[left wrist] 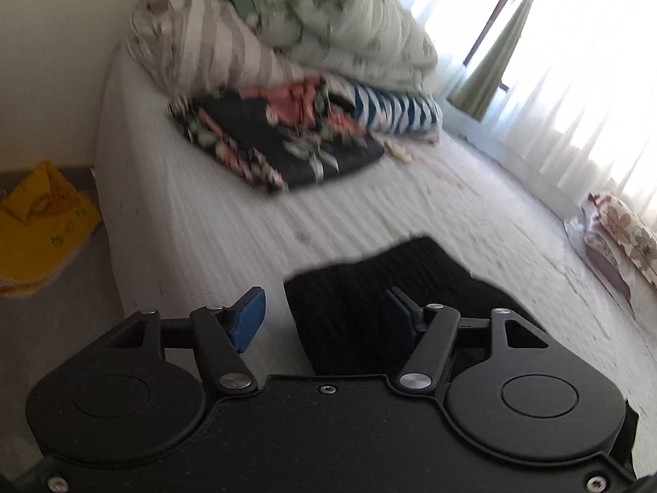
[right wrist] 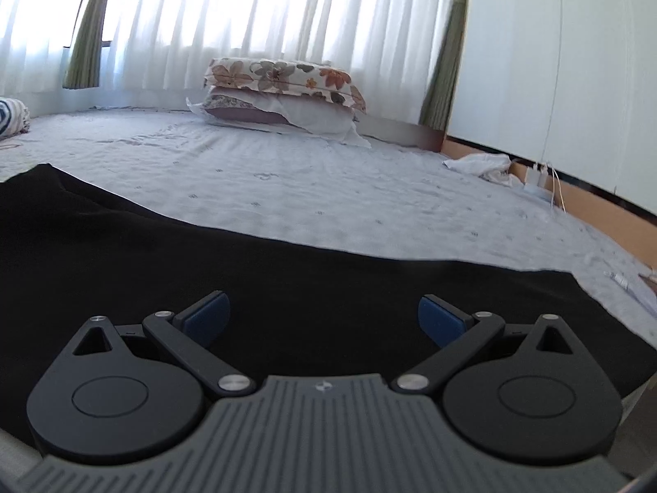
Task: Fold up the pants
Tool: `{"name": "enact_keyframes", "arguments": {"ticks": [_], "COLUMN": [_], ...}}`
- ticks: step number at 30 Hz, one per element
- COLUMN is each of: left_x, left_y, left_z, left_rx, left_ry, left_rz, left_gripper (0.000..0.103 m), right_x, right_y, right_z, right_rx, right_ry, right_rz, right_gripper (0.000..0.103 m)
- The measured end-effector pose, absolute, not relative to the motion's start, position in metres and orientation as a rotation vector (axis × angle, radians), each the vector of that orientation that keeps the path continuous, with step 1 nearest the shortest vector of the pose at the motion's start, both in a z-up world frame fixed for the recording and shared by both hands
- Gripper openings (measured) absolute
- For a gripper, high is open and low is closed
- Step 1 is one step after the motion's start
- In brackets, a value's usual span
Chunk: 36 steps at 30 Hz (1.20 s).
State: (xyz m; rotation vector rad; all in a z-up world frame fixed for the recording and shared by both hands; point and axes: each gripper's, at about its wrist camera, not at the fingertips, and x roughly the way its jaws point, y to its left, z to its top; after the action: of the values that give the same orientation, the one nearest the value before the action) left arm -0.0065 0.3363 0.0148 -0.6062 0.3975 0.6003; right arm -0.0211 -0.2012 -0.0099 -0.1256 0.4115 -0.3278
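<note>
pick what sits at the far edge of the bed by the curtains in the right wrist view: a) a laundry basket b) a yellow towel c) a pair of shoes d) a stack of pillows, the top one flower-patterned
d: two pillows lie stacked on the bed in front of the white curtains, the top one with a floral print.

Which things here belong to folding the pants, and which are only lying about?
For the job: black pants, bed.
Lying about: floral pillow, green quilt, floral cloth, yellow cloth, white cloth.
</note>
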Motion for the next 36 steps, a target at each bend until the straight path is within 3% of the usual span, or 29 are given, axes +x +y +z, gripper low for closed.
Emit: {"name": "enact_keyframes", "arguments": {"ticks": [2,3,7,11,15,20,24,33,34,35,36], "left_x": [-0.006,-0.003,0.031,0.068,0.098,0.141,0.159,0.137,0.129,0.120,0.110], "left_y": [0.338,0.339,0.349,0.343,0.304,0.276,0.310,0.283,0.277,0.269,0.259], "left_z": [0.031,0.039,0.062,0.066,0.053,0.012,-0.007,0.009,0.015,0.020,0.026], "left_rx": [-0.551,-0.524,-0.491,-0.543,-0.478,-0.317,-0.503,-0.293,-0.270,-0.238,-0.203], "left_ry": [0.334,0.313,0.406,0.564,0.638,0.691,0.642,0.516,0.495,0.471,0.446], "left_rz": [0.593,0.571,0.358,0.075,-0.159,-0.016,0.089,0.190,0.182,0.171,0.163], "left_gripper": [0.076,0.077,0.072,0.048,0.036,0.003,0.004,0.004,0.012,0.028,0.036], "right_x": [-0.023,-0.022,-0.006,0.015,0.031,0.040,0.043,0.048,0.048,0.048,0.047], "right_y": [-0.190,-0.185,-0.157,-0.113,-0.067,-0.039,-0.046,-0.059,-0.059,-0.059,-0.059], "right_z": [0.005,0.012,0.028,0.021,0.003,-0.019,-0.024,-0.029,-0.029,-0.027,-0.025], "right_rx": [-0.165,-0.176,-0.109,-0.048,-0.072,-0.166,-0.113,-0.046,-0.045,-0.045,-0.043], "right_ry": [0.388,0.378,0.383,0.390,0.400,0.461,0.507,0.535,0.534,0.537,0.537], "right_rz": [-0.287,-0.267,-0.115,0.036,0.140,0.171,0.181,0.161,0.160,0.157,0.154], "right_gripper": [0.103,0.103,0.103,0.103,0.103,0.103,0.103,0.103,0.103,0.103,0.103]}}
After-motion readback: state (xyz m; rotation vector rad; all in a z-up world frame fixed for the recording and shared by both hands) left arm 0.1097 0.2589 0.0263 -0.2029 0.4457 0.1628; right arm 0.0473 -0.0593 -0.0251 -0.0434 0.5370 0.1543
